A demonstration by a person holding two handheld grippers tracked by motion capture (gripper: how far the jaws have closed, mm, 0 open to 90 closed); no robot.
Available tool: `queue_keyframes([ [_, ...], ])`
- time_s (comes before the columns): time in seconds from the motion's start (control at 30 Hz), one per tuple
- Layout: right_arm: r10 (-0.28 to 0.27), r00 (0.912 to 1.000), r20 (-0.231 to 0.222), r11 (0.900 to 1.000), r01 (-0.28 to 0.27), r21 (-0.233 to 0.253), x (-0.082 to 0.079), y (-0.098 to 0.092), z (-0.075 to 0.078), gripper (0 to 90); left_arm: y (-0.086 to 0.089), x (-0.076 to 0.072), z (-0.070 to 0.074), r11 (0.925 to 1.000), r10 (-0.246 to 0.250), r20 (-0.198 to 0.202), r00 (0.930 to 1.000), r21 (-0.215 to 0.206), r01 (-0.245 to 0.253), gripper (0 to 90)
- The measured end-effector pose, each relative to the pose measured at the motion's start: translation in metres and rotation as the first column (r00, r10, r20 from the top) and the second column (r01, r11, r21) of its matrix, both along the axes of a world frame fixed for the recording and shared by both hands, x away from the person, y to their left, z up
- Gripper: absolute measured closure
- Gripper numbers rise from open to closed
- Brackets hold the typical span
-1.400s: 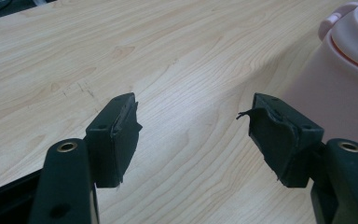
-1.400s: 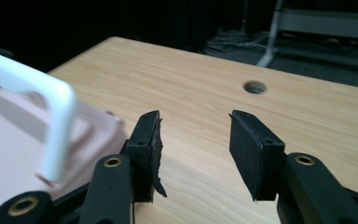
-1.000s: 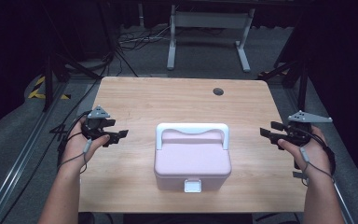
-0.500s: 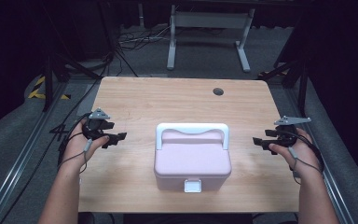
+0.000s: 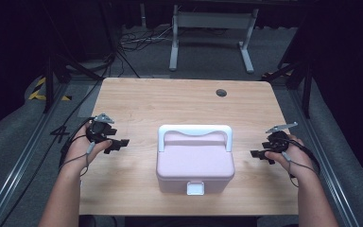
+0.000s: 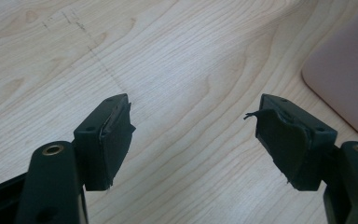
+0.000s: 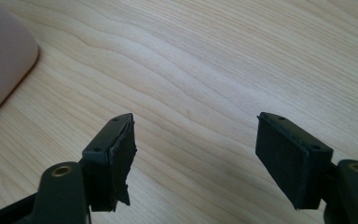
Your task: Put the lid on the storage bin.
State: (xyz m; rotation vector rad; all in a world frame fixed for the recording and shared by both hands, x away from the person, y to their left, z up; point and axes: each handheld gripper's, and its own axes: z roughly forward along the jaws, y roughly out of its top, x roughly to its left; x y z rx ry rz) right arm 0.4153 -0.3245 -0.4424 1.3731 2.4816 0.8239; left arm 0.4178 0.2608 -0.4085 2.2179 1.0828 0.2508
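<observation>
Left tongs (image 5: 121,143) spread wide, empty, held low over the tabletop (image 5: 179,101) near its left edge, jaws aimed inward toward the pink box (image 5: 194,163); gripping hand (image 5: 82,144) curled round the body, forearm rising from the near edge, thin cable looped at the wrist. Right tongs (image 5: 256,155) likewise spread and empty, near the right edge, jaws turned inward at the box, hand (image 5: 290,153) wrapped behind, grey three-cornered plate tilted on top. Well apart from the box on both sides, touching nothing. Seen close in the left gripper view: black blocky jaws with brass-ringed holes, pads (image 6: 116,135) of dark rubber, frayed and peeling at the edges. Same ragged rubber on one pad (image 7: 121,154) in the right gripper view, the other ribbed and tidier. Pink box just near of the tabletop's centre, close to the near edge: smooth matte plastic, rounded corners, lid down, white handle (image 5: 194,130) folded flat across the far side, small white latch (image 5: 194,188) on the near wall. Pale wood-grain tabletop, round dark grommet (image 5: 221,92) toward the far right corner.
</observation>
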Motion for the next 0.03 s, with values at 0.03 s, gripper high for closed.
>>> queue_keyframes([
  [0.03,0.007,1.0000,0.003,1.000,-0.007,0.007,0.0002,0.0008,0.0000,28.8,-0.0006,-0.0003,0.0006,1.0000,0.000,-0.006,1.0000,-0.004,0.000,27.0],
])
